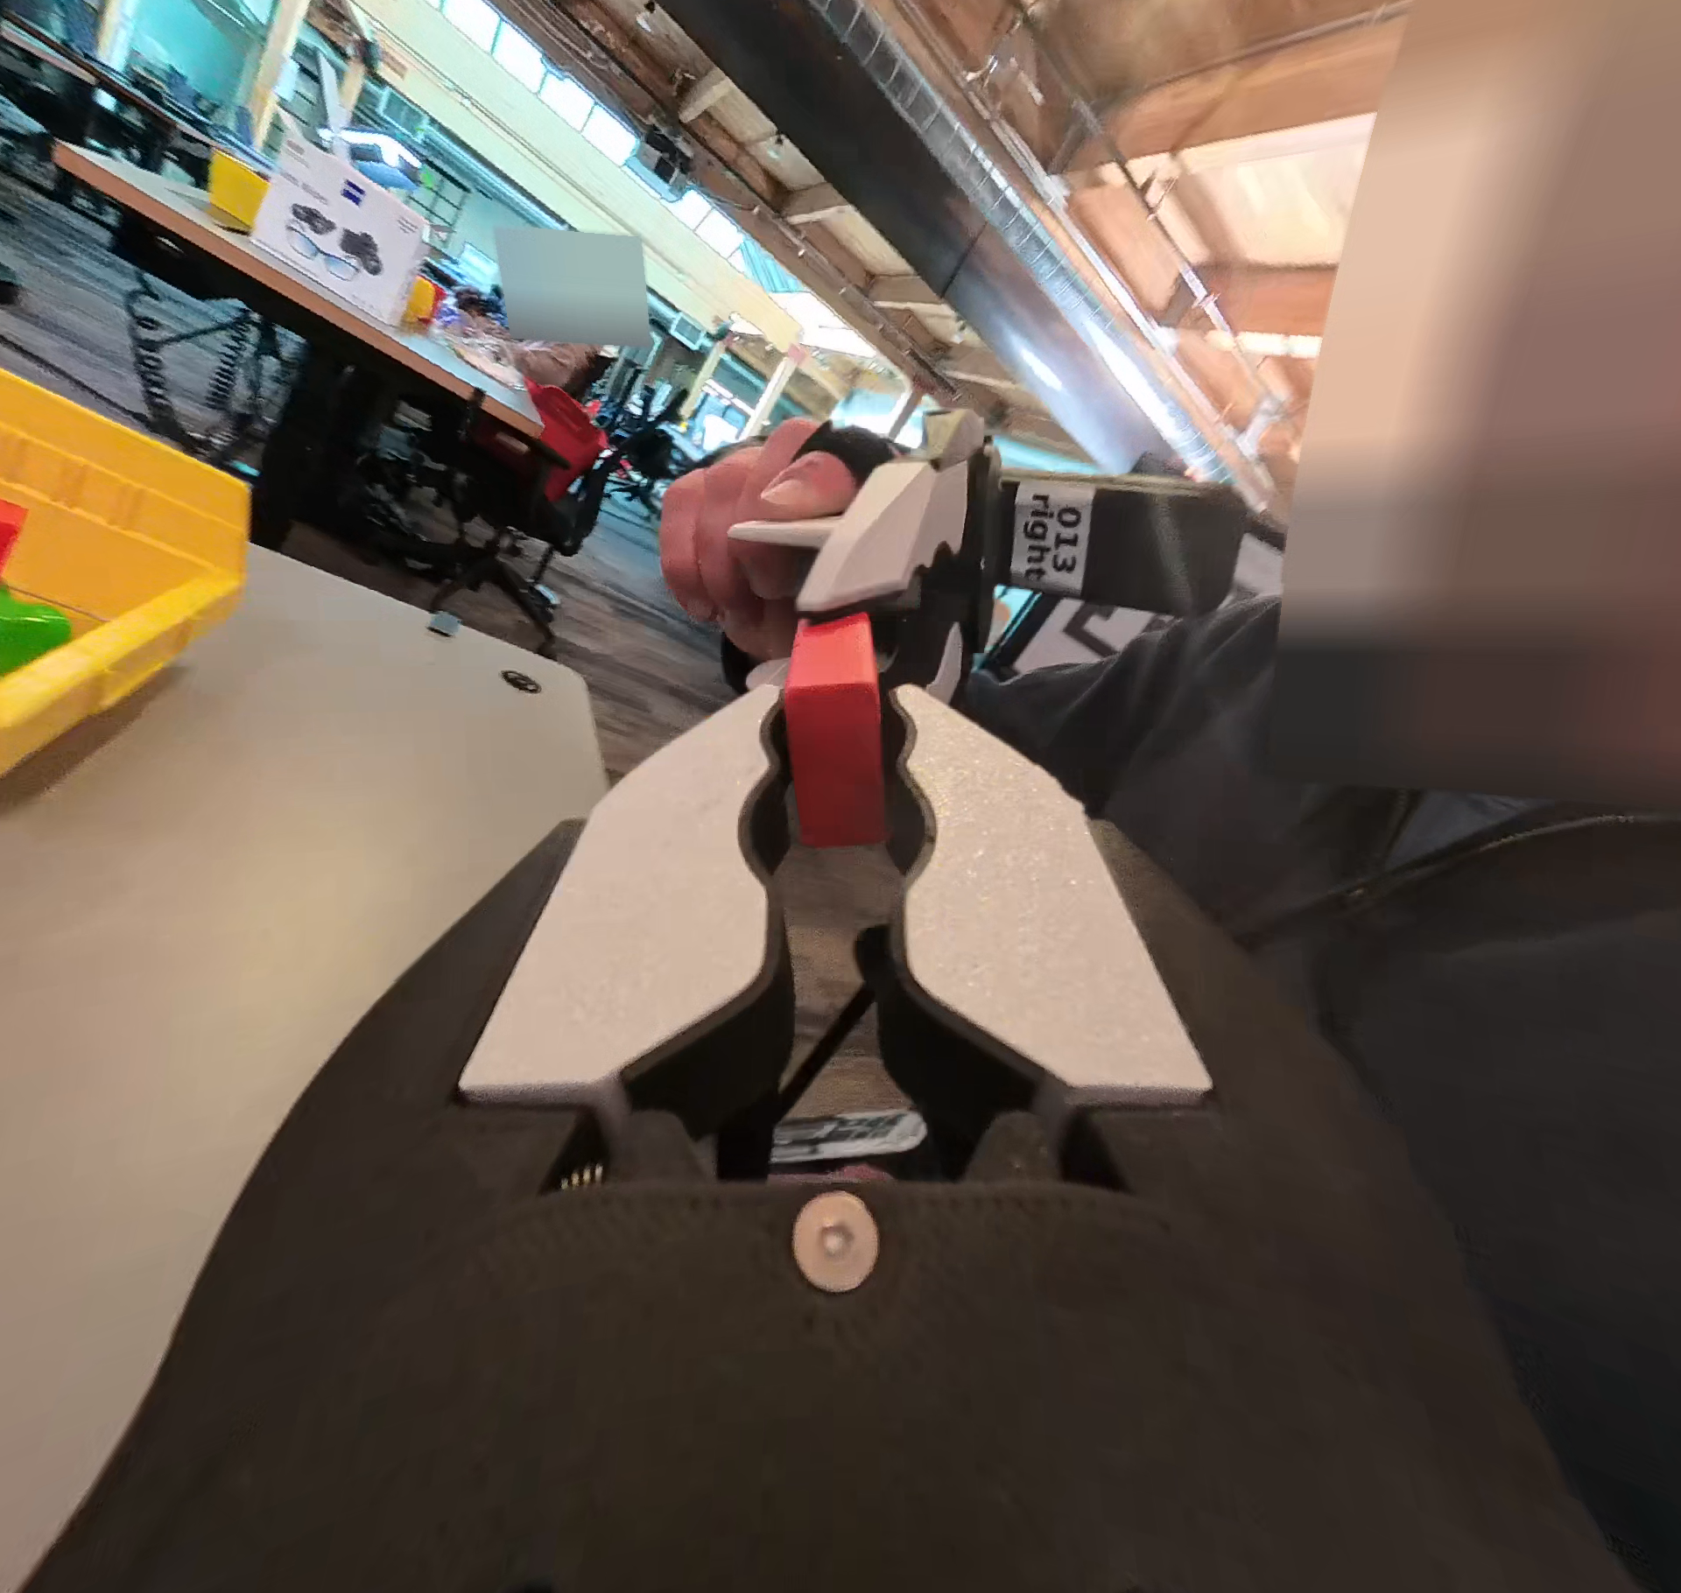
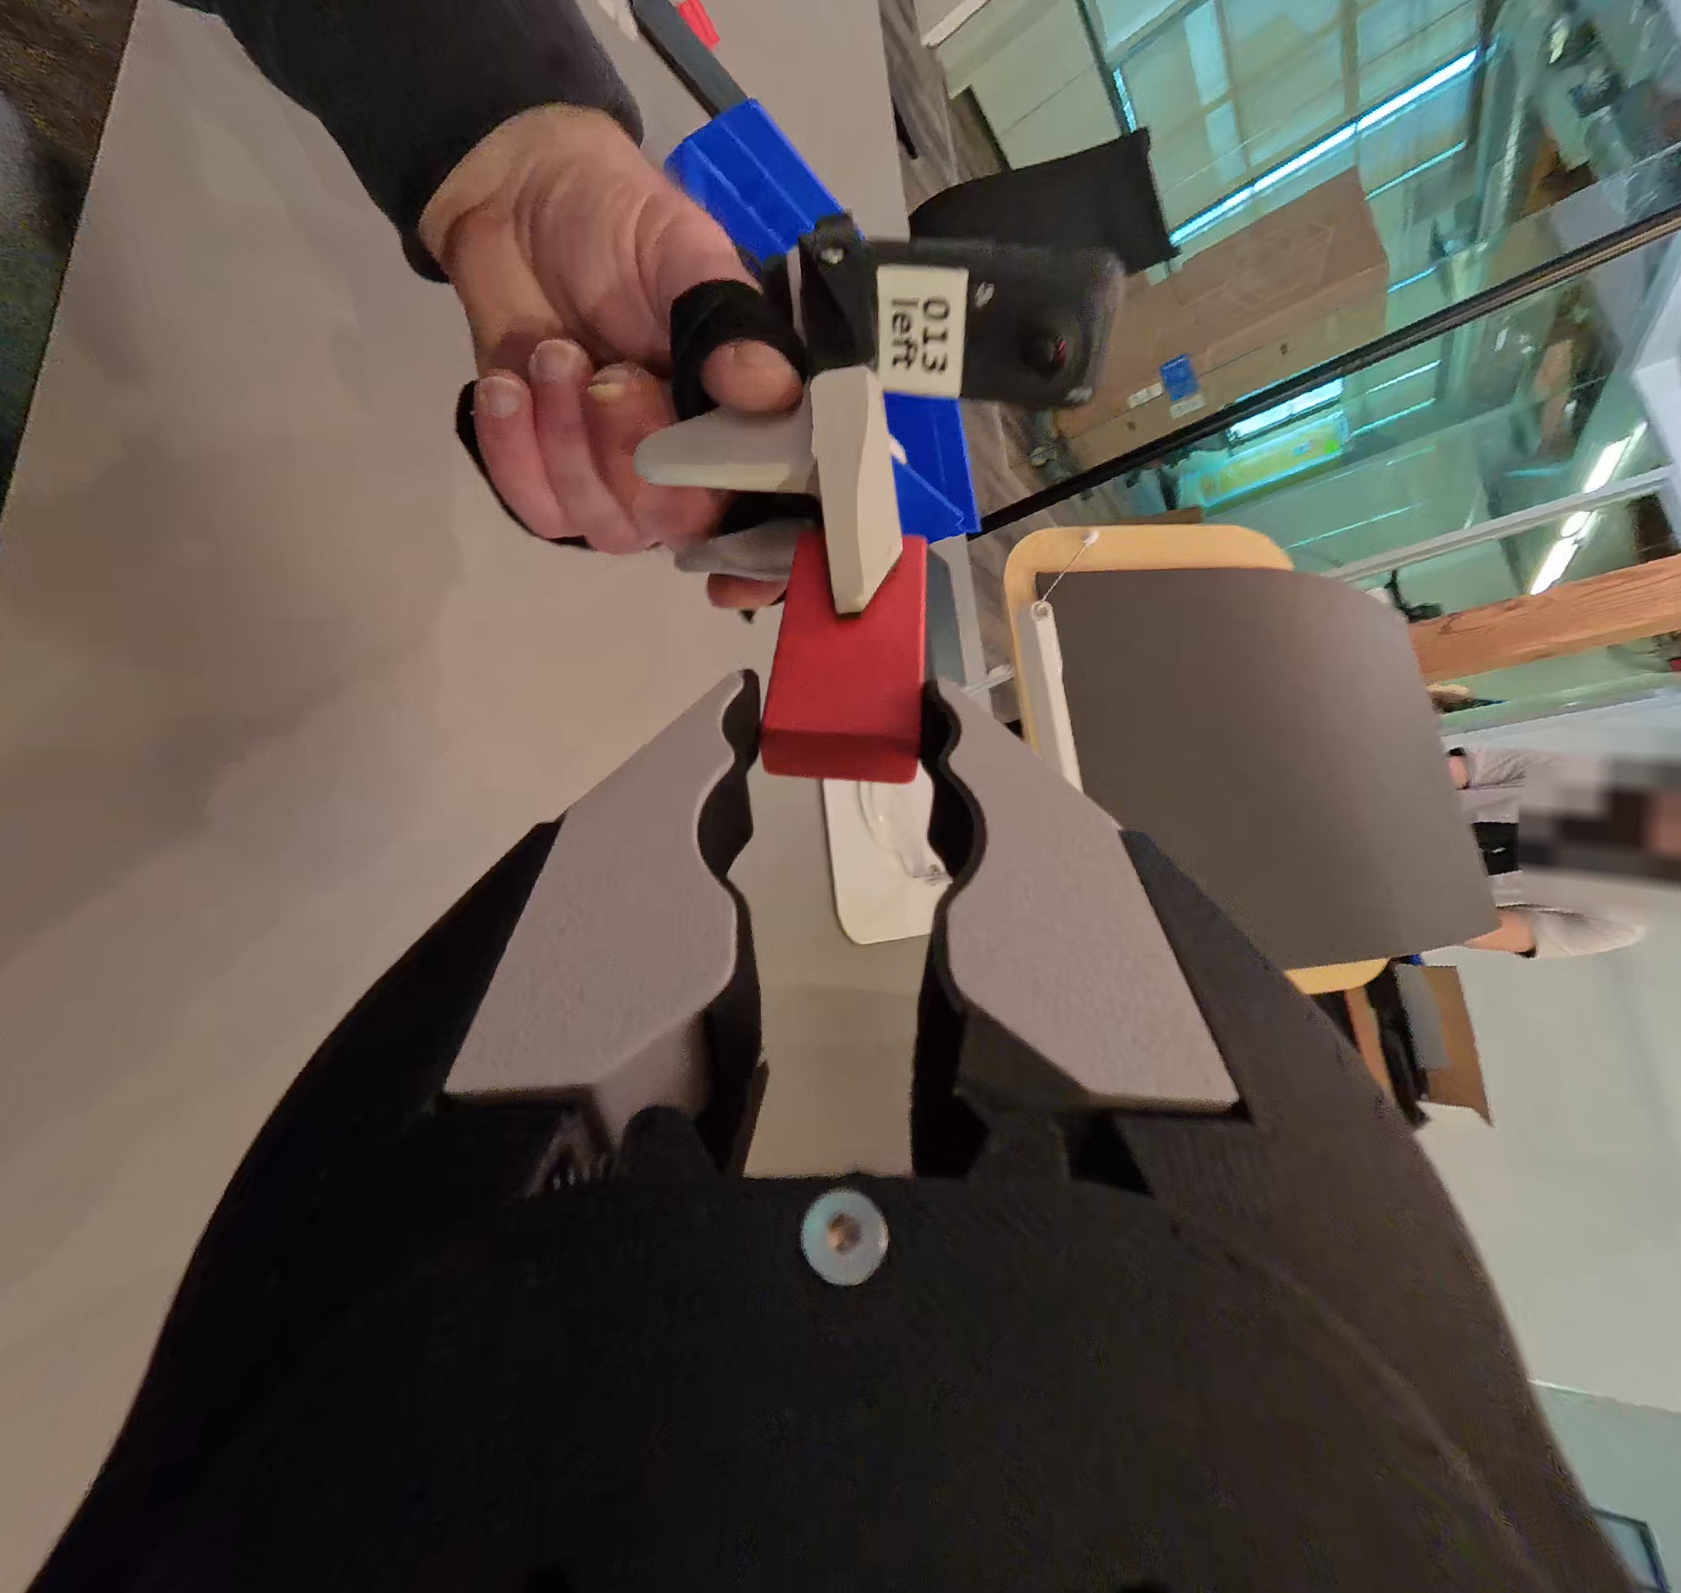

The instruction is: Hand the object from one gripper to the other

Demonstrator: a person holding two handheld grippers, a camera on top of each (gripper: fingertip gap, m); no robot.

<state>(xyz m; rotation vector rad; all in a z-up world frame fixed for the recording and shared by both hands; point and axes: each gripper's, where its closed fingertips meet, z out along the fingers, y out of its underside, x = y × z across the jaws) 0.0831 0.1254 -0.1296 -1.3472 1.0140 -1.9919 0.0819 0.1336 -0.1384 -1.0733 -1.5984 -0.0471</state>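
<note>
Table [image 1: 273,867] is pale grey and sits below and to the left in the left wrist view. A yellow bin [image 1: 118,531] stands on it at the far left with a green piece [image 1: 32,631] inside. A blue bin [image 2: 773,185] shows behind the person's hand [image 2: 564,322] in the right wrist view.

Both tongs are narrowed onto the same red block [image 1: 832,731], which is held mid-air, clear of the table. The left tongs [image 1: 832,758] clamp one end of the block between their tips. The right tongs [image 2: 841,731] pinch the other end, with both fingertips touching its sides. So it reads as a double hold, mid-handover.

Risks from here, as I judge them:
- Whichever side takes the block only has it at the tips, which is a shallow bite. If the giving side lets go before that grip is firm, the block drops.
- The two tongs look roughly crossed to each other. Any pull while both still clamp could twist the block out of the weaker grip.
- The view is slightly blurred, so I can't confirm how hard the right side is squeezing.

The block's long axis runs between the two tongs, one end in each, along the line of each camera's fingers.
</note>
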